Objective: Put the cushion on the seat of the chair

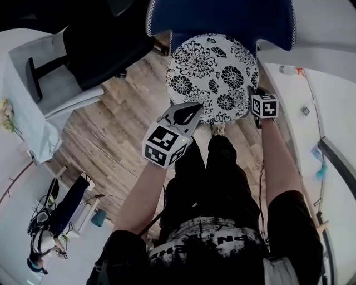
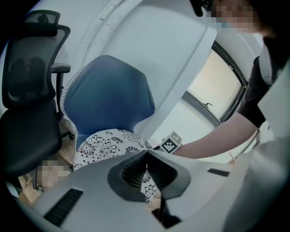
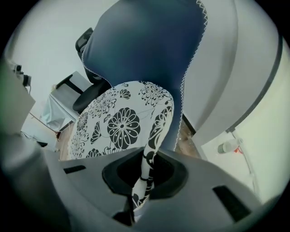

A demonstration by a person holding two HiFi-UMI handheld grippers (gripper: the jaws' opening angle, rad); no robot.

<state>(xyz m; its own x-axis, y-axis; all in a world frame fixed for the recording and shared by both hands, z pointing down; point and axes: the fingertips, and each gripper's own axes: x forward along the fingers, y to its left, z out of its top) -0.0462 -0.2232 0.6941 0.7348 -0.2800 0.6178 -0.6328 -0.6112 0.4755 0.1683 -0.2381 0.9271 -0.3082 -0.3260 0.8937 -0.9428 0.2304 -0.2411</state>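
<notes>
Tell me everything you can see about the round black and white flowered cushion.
The round, flat cushion is white fabric printed with large black flowers, and its edge looks thin and soft. It lies roughly level over the seat of the blue chair with white trim, in front of the backrest. Whether it already rests fully on the seat cannot be told. The left gripper is shut on its near edge and the right gripper is shut on its right edge, where the fabric folds up between the jaws.

Left forearm (image 1: 142,195) extended forward, left gripper (image 1: 188,113) tilted downward, jaws closed on cushion (image 1: 211,72) at its near-left edge, right forearm (image 1: 275,161) straight, right gripper (image 1: 255,93) pitched steeply down, jaws clamped on cushion's right edge.
</notes>
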